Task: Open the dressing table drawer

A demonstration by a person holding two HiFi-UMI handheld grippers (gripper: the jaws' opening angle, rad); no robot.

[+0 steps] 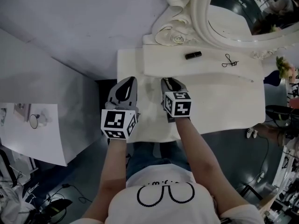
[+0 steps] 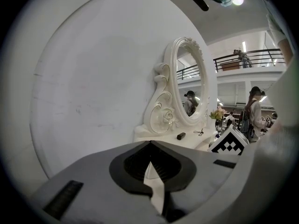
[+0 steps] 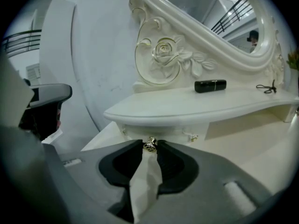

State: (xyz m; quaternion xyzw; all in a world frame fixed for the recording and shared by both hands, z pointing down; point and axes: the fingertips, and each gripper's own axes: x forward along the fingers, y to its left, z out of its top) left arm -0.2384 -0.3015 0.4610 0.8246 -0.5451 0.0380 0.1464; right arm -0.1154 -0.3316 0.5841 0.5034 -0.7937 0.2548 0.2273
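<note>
I get bright, even light, with only soft shadow under the front edge of the counter [image 1: 219,106]. Both gripper views bow into black corners, and a ceiling lamp [image 2: 238,0] flares.

You've got a white dressing table [image 1: 219,111] in front of you, with a raised shelf [image 1: 210,71] along the back. On the shelf lie a short black tube [image 1: 193,55] and, off to its right, a small black scissor-like tool [image 1: 229,62]. The ornate oval mirror [image 1: 233,17] stands behind them. A gold drawer knob [image 3: 150,144] sits under the shelf's front edge.
</note>
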